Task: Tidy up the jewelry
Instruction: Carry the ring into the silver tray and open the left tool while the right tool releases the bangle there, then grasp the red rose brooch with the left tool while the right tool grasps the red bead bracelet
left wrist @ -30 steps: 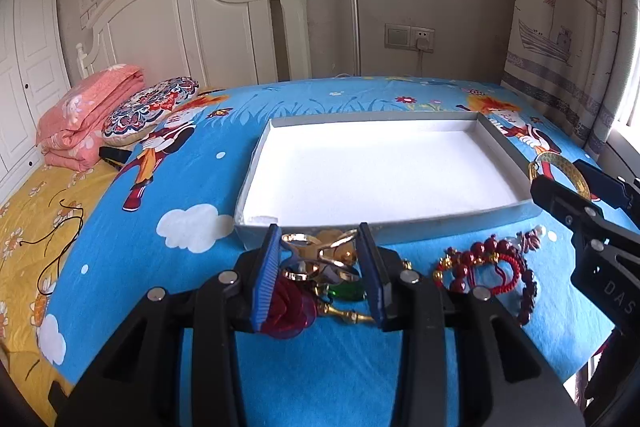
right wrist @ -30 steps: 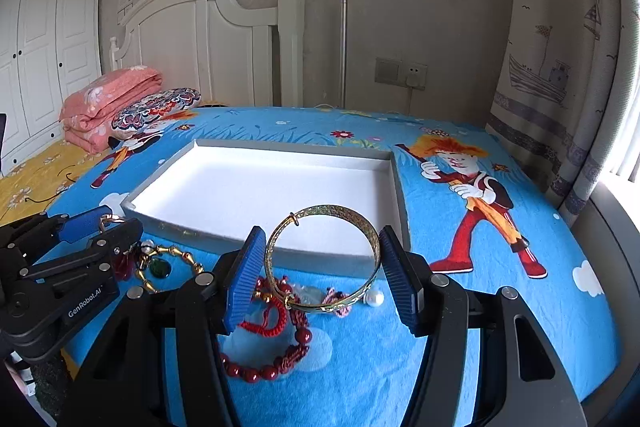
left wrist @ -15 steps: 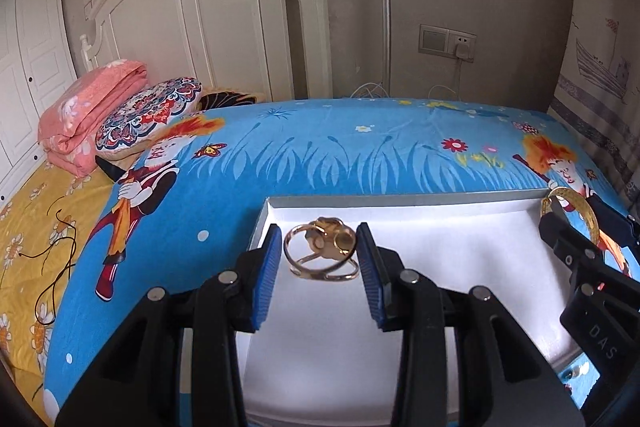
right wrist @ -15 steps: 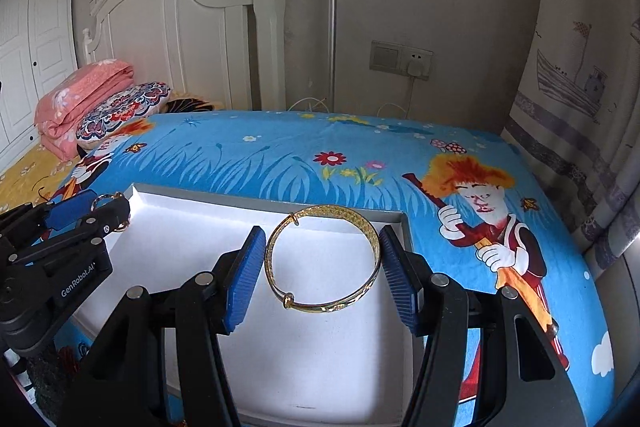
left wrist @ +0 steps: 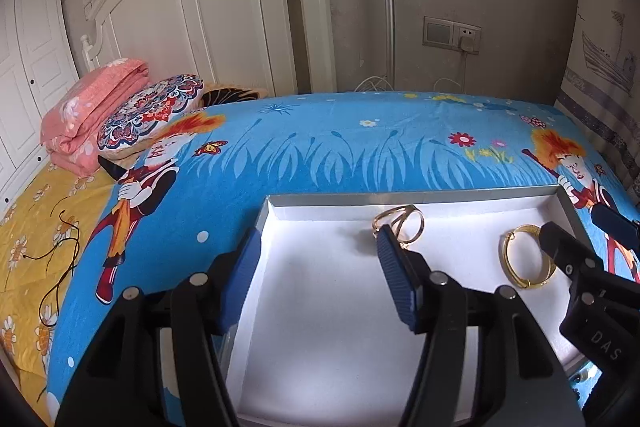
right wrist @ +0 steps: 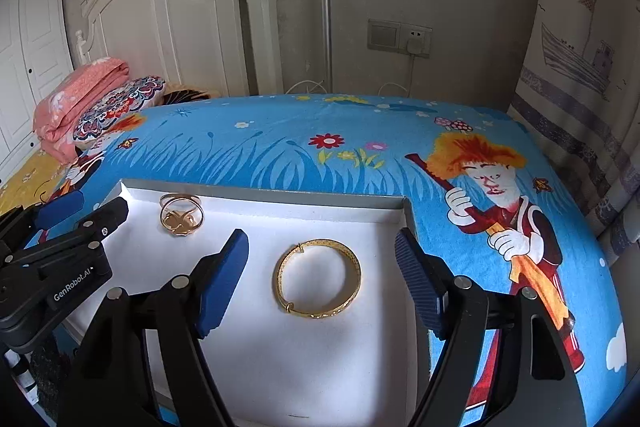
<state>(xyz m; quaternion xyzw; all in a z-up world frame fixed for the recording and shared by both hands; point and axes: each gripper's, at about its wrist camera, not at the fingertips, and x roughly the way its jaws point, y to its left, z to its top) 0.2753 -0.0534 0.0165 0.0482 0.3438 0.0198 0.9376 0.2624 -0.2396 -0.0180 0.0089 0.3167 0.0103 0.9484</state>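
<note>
I see both tools, left and right, now apart; ring and bangle released into tray on the bed.

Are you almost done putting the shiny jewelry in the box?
Partly. The gold bangle and the small gold ring piece already lie inside the white box. The left claw and the right claw are both open and hold nothing. Something small peeks out by the box's near corner in the left view, too hidden to name, so more may be waiting.
</note>
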